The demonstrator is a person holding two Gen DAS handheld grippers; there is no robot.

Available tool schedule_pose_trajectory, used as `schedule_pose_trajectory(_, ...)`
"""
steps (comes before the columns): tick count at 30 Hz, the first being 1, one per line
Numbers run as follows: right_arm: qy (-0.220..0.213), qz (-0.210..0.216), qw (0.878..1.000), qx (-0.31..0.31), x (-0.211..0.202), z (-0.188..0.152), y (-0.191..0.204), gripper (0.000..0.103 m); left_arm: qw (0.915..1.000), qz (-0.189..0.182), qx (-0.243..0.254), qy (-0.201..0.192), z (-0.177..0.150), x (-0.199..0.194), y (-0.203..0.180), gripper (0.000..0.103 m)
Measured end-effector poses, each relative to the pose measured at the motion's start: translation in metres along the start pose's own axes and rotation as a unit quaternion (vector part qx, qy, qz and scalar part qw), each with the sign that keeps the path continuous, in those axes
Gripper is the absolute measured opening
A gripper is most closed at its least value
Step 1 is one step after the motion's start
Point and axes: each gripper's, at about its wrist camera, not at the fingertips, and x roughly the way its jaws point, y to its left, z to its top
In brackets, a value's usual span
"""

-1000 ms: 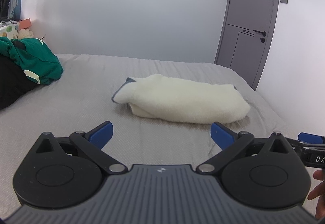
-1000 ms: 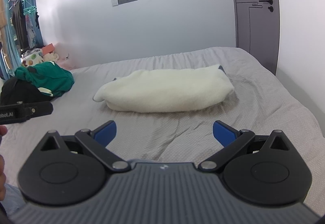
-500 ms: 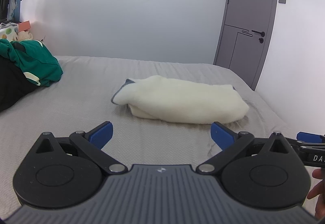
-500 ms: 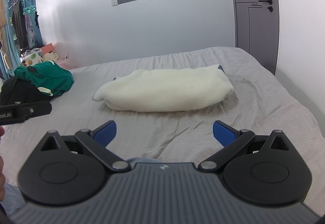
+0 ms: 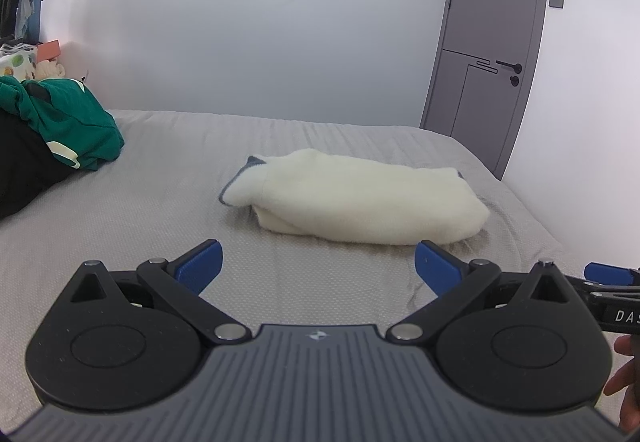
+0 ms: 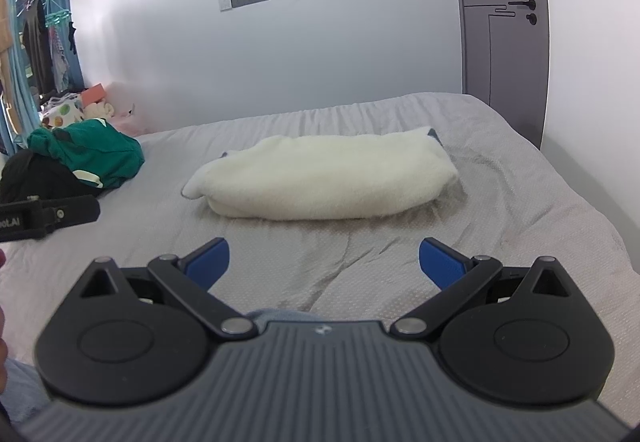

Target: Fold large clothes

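A cream fleece garment (image 5: 360,197) lies folded into a long bundle on the grey bed (image 5: 160,209), with a grey-blue edge showing at its left end. It also shows in the right wrist view (image 6: 324,177). My left gripper (image 5: 318,262) is open and empty, held above the bed in front of the bundle. My right gripper (image 6: 324,260) is open and empty too, in front of the bundle and apart from it. The right gripper's tip shows at the right edge of the left wrist view (image 5: 608,274).
A green garment (image 5: 68,121) lies on a black one (image 5: 20,161) at the bed's left side. A grey door (image 5: 488,41) stands at the back right. White walls run behind and to the right of the bed. Hanging clothes (image 6: 36,41) are far left.
Both grippers stay open and nearly still. The left view has drifted slightly, with the bundle in much the same place.
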Motion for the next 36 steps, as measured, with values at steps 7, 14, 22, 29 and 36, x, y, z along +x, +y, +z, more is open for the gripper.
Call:
schedule_pose_trajectory(7, -0.001, 0.000, 1.000, -0.002, -0.001, 0.001, 0.002, 0.103, 1.0000, 0.000, 0.001, 0.000, 0.000, 0.000, 0.000, 0.103)
schedule_pose_trajectory(14, 0.000, 0.000, 1.000, -0.002, -0.001, 0.001, 0.001, 0.103, 1.0000, 0.002, 0.000, -0.004, 0.002, -0.001, 0.001, 0.103)
schedule_pose_trajectory(22, -0.002, 0.002, 1.000, -0.006, 0.000, 0.002, 0.004, 0.103, 1.0000, 0.003, 0.001, -0.007, 0.000, -0.006, 0.000, 0.103)
schedule_pose_trajectory(29, -0.003, 0.003, 1.000, -0.008, -0.001, 0.001, 0.005, 0.103, 1.0000, 0.004, 0.002, -0.009, 0.001, -0.008, -0.001, 0.103)
schedule_pose_trajectory(36, -0.002, 0.006, 1.000, -0.009, 0.000, 0.000, 0.006, 0.103, 0.9999, 0.007, 0.005, -0.010, 0.000, -0.011, -0.001, 0.103)
